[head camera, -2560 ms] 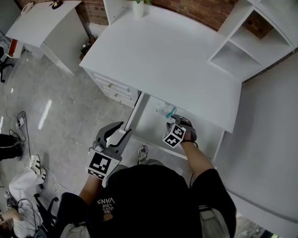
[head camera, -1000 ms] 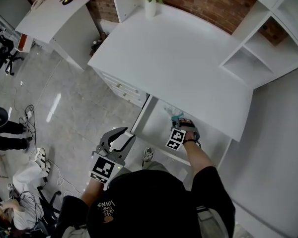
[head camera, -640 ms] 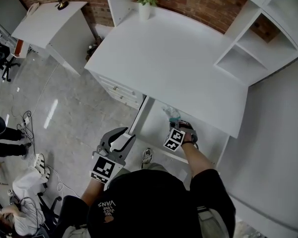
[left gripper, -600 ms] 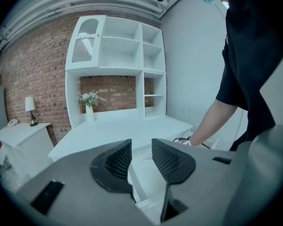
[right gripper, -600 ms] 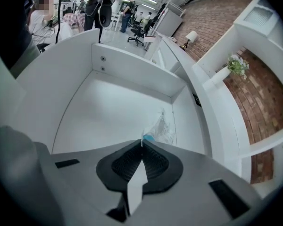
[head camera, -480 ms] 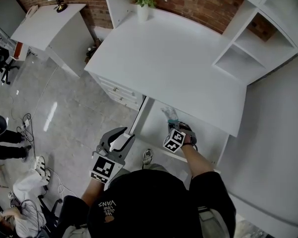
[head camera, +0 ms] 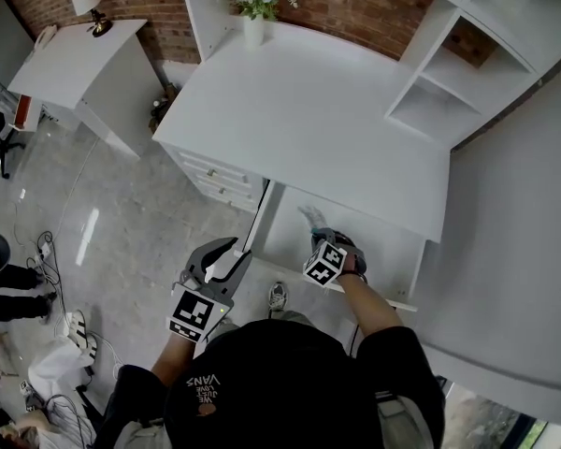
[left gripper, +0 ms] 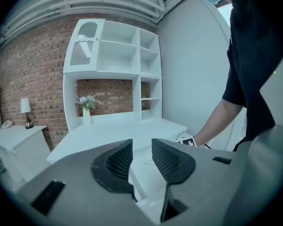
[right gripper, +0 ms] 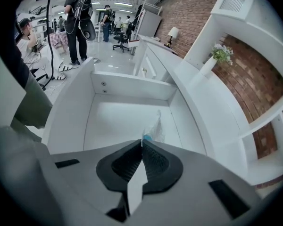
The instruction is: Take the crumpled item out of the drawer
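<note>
The right gripper [head camera: 316,239] is held out over the open drawer [head camera: 379,251] on a bare forearm that is stretched forward from the body. It is tipped steeply downward, with its marker cube turned up toward the head camera. In the right gripper view, the jaws of the right gripper [right gripper: 142,143] are seen pressed together, and the crumpled item [right gripper: 154,125] is pinched at their very tips. The item is a wisp of clear, wrinkled film with a small blue patch. In the head view the crumpled item [head camera: 309,217] is seen sticking out ahead of the jaws, within the drawer's outline, near the back of the drawer [right gripper: 127,85] and just in front of the edge of the white desk [head camera: 309,110].

The left gripper [head camera: 224,253] is kept low at the person's left, beside the drawer's left side and above the grey floor [head camera: 122,223]. It is pointed forward toward the desk and only slightly downward. In the left gripper view, the jaws of the left gripper [left gripper: 141,148] are seen parted by a narrow gap, and nothing is held between them.
</note>
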`<state>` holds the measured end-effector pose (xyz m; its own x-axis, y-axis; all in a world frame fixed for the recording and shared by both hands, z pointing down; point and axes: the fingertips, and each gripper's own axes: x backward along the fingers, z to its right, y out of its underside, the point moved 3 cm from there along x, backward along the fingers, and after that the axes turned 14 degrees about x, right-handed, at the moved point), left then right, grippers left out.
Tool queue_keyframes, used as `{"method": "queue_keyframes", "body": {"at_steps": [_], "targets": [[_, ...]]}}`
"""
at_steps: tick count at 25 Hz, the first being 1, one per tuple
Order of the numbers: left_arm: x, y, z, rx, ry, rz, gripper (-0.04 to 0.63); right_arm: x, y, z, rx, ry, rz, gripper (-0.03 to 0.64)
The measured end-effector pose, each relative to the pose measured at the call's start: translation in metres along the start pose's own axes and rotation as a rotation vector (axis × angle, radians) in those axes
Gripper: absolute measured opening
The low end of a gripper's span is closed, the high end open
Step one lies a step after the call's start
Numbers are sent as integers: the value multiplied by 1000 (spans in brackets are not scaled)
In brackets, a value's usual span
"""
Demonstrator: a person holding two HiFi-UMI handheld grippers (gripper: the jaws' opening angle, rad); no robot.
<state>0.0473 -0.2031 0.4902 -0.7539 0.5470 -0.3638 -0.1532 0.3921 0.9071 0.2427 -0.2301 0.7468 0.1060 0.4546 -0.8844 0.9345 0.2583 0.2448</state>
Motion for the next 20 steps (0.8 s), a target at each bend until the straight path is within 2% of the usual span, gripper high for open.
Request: {"method": "queue_keyframes", "body": {"at_steps": [9,20], "targets": [[24,-5,-1,-22,45,13,114,36,-15,-1,-73,89,-7,0],[58,-4,-3,-38,88,50,114,109,-42,-18,-265,235,68,1]]}}
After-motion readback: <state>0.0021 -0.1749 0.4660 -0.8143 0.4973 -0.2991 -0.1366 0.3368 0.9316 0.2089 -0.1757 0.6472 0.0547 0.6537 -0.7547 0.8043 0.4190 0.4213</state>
